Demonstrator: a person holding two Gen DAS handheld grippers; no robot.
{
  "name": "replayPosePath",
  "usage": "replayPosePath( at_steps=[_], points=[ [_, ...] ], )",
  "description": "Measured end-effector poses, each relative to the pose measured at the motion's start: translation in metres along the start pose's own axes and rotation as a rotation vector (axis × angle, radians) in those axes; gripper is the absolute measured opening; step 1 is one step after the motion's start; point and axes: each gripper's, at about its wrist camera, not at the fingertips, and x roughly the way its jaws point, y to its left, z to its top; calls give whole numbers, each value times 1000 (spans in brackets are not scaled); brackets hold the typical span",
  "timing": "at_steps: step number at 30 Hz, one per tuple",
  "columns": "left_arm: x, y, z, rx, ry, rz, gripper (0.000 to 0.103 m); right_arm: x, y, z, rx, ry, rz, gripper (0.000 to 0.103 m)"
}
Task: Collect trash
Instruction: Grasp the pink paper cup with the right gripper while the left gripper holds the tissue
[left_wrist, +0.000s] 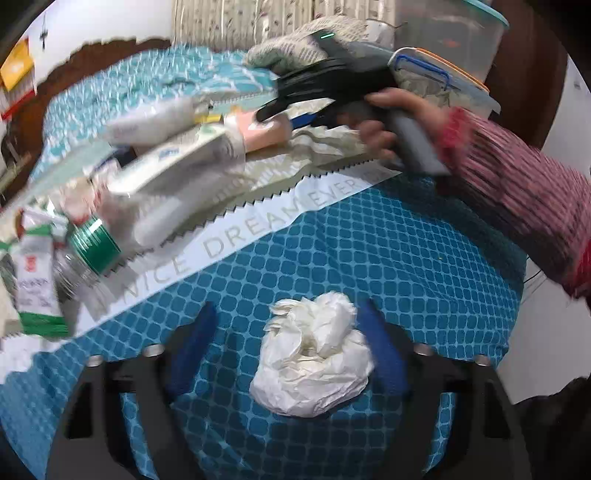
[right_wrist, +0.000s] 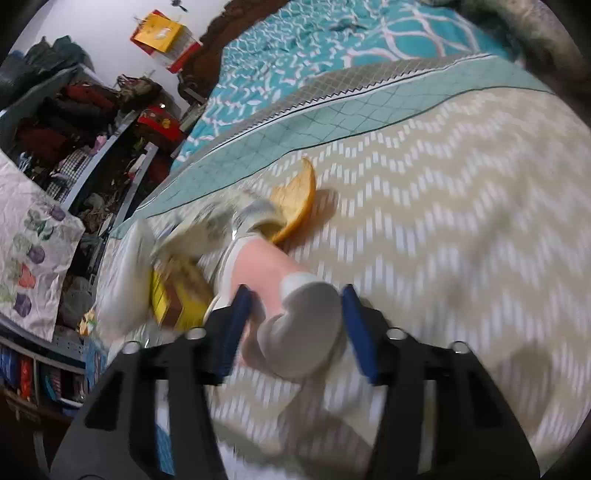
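Left wrist view: left gripper (left_wrist: 286, 350) wide open; crumpled white tissue (left_wrist: 314, 354) on blue bedcover (left_wrist: 369, 251), touching right finger, clear of left. Right gripper (right_wrist: 295, 328) part-closed; right finger touches pink tube (right_wrist: 295, 314), left contact unclear.

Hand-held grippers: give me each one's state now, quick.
Left hand-held gripper: open, crumpled white tissue between its fingers, not pinched.
Right hand-held gripper: closed on a pink tube at its grey cap.
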Motion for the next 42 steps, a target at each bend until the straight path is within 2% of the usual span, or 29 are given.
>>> replayPosePath(
  at_steps=[1,3,7,11,13,14,17,18,21,26,28,32,34,35,36,38,40,41,42],
  points=[
    [1,4,0,-16,1,-29,55,-8,3,-10,0,-11,11,47],
    [1,8,2,-25,-3,-61,44,-30,7,-36,10,-26,3,47],
    [-1,8,3,-12,-25,-46,38,-64,13,-91,47,-25,-14,47],
    [-3,14,5,-31,-28,-50,39,-95,21,-152,114,-44,-29,47],
    [-4,17,2,-37,-27,-44,45,-107,29,-178,113,-73,-67,49],
    [-5,17,2,-38,-27,-42,46,-110,33,-186,98,-83,-93,55],
    [-8,14,-1,-29,-32,-21,56,-120,53,-201,-23,-110,-176,76],
    [-8,13,-2,-27,-33,-17,59,-122,56,-201,-57,-114,-188,83],
    [-13,10,-4,-29,-43,-1,64,-133,64,-194,-148,-133,-239,86],
    [-21,12,-3,-54,-54,19,71,-130,59,-156,-260,-111,-223,91],
    [-23,11,-2,-56,-47,29,71,-119,50,-137,-253,-69,-187,91],
    [-26,6,-3,-48,-36,49,71,-98,16,-102,-151,-2,-101,91],
    [-26,4,-5,-41,-28,60,71,-90,-5,-91,-63,24,-44,88],
    [-25,3,-6,-38,-23,65,71,-87,-9,-89,-44,32,-21,81],
    [-23,3,-8,-37,-14,70,71,-83,-13,-89,-29,46,7,77],
    [-19,3,-9,-40,6,62,70,-74,-12,-94,-37,74,40,73],
    [-13,0,-10,-40,35,22,50,-64,-8,-104,-55,109,58,58],
    [-11,-1,-8,-36,39,22,48,-62,-2,-111,-74,107,63,44],
    [-11,-4,-5,-25,33,33,44,-63,0,-114,-73,105,74,37]
  ],
)
